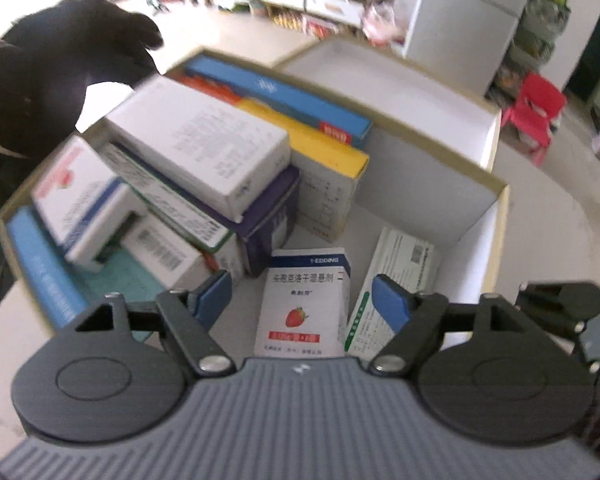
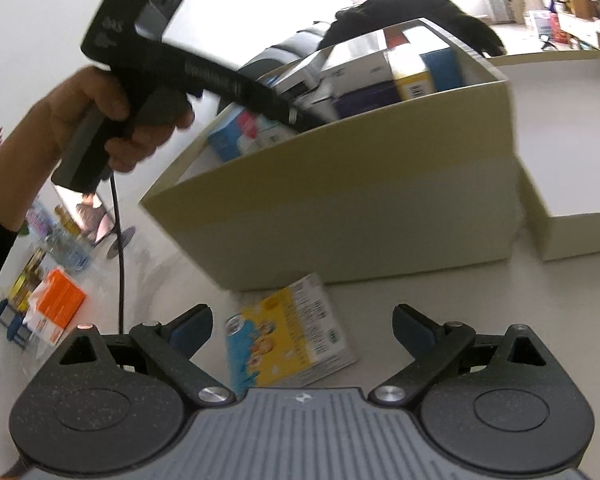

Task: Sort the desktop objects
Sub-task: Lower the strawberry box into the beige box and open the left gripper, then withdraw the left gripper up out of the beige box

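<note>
In the left wrist view my left gripper [image 1: 304, 300] hangs open over an open beige cardboard box [image 1: 496, 216]. A white medicine box with a strawberry picture [image 1: 304, 308] lies flat on the box floor between the blue pads, untouched. A green-edged white box [image 1: 396, 280] leans beside it, and several stacked medicine boxes [image 1: 204, 152] fill the left half. In the right wrist view my right gripper [image 2: 302, 326] is open above a yellow and blue box [image 2: 288, 340] lying on the table, just in front of the beige box's wall [image 2: 360, 208].
A shallow white lid or tray [image 2: 560, 140] sits to the right of the beige box. A hand holds the left gripper's black handle [image 2: 148, 80], its cable hanging down. An orange box [image 2: 60, 300] and small bottles stand at the table's left edge. A black shape [image 1: 60, 60] lies behind the box.
</note>
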Demonstrator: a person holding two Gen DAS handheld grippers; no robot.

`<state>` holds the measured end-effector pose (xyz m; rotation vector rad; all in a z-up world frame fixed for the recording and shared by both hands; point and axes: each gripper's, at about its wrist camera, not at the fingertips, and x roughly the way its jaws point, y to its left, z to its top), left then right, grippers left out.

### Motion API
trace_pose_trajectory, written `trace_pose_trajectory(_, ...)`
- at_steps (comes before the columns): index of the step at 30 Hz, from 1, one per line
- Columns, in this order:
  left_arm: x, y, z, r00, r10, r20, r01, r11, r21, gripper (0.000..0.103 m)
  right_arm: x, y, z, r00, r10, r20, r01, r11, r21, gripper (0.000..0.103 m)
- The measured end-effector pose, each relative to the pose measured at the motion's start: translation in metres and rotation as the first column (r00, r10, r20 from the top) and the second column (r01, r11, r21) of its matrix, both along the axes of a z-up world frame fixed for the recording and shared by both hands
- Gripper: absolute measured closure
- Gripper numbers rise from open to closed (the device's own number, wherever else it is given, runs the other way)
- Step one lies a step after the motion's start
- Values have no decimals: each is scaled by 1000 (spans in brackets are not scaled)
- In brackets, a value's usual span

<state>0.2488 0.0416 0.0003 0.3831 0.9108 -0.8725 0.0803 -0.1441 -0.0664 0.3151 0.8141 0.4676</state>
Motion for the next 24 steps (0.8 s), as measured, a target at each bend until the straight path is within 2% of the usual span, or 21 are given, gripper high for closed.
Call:
trace_pose_trajectory(8,-42,49,21,986,142,89,-134,987,-93,16,-2,32,-6,998,56,13,-54,990,-132,14)
trace_pose_trajectory(13,-76,83,18,960,245,135,-230,966,-119,14,1,42,-7,996,83,18,-78,976,-202,14)
trace_pose_trajectory(19,-119,106,2,914,368,169,-345,926,-150,14,-1,52,-9,988,151,20,-139,947,-289,15)
trace_pose_trajectory(22,-139,110,-10,917,366,159,-341,926,-164,14,-2,53,-10,982,186,23,-169,930,-326,17)
trace_pose_trajectory(24,-151,110,-18,932,334,142,-307,935,-179,14,-2,52,-10,978,208,23,-188,922,-339,18)
